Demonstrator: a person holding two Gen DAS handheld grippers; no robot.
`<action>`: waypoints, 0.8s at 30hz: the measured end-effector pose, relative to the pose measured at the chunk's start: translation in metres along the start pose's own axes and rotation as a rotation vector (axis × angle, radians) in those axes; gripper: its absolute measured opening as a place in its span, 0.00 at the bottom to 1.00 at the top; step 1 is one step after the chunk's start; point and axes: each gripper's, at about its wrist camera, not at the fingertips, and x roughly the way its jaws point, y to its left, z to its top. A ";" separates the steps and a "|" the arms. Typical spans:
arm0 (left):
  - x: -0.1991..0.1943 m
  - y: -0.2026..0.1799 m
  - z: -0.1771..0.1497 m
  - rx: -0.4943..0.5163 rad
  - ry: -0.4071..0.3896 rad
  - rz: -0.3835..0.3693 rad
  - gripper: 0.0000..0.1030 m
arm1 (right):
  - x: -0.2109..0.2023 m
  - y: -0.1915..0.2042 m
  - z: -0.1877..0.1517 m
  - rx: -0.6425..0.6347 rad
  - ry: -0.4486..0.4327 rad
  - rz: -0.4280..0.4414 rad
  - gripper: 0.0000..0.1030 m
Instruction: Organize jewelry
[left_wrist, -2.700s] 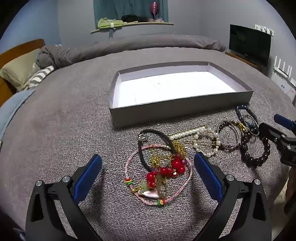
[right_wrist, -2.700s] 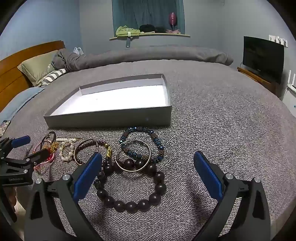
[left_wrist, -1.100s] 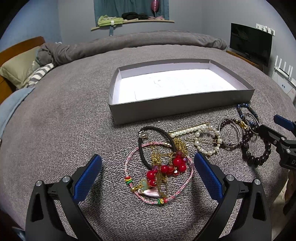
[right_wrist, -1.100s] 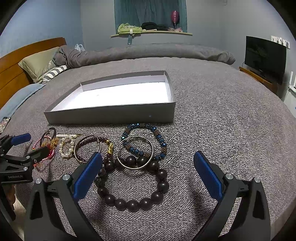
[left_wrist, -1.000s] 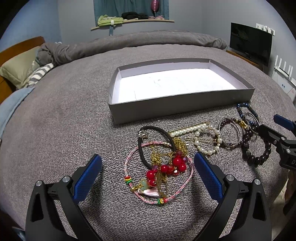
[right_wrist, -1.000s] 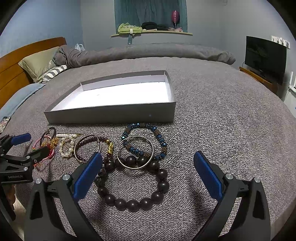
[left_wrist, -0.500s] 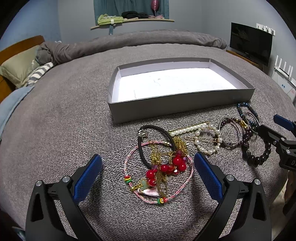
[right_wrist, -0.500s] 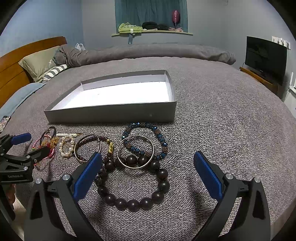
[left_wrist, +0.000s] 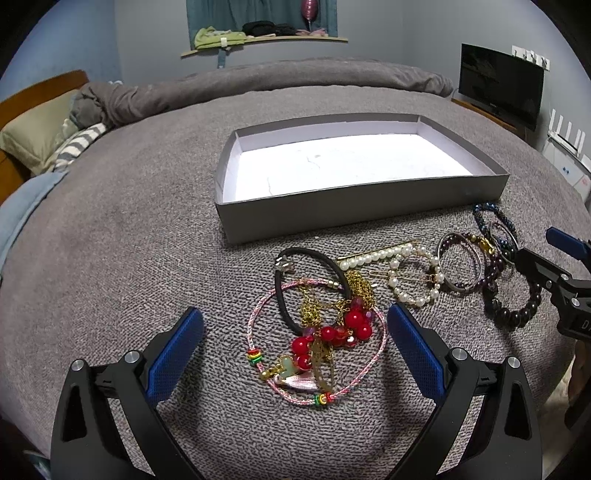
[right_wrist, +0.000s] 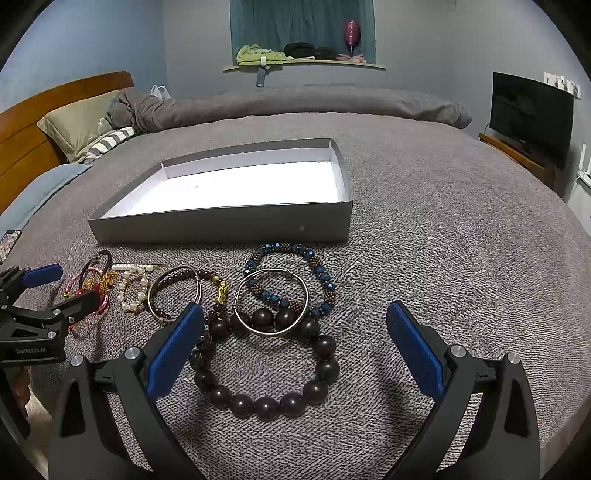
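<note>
Grey box (left_wrist: 354, 210), white-lined, nothing inside.

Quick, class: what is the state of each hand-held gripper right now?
Left hand-held gripper: open, holding nothing.
Right hand-held gripper: open, holding nothing.

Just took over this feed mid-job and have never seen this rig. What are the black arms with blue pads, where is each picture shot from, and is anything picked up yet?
No robot here: a person holds two hand-held grippers, each with a fisheye camera looking along its fingers. One view is from the left gripper, the other from the right gripper. Both are open and hold nothing. On the grey bedspread sits a shallow grey box with a white inside, with nothing in it. In front of the left gripper lies a tangle of pink cord, gold chain and red beads; in front of the right lie a large dark bead bracelet, a silver hoop and a blue beaded bracelet.
</note>
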 end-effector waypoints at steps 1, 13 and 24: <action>0.000 0.000 0.000 0.000 0.001 -0.001 0.98 | 0.000 0.000 0.000 0.000 0.000 0.000 0.95; 0.000 -0.001 0.000 0.001 0.003 0.000 0.98 | 0.000 0.000 0.000 0.000 0.001 0.000 0.95; 0.000 -0.001 -0.002 0.004 0.007 0.001 0.98 | 0.001 0.000 0.000 0.000 0.005 0.001 0.95</action>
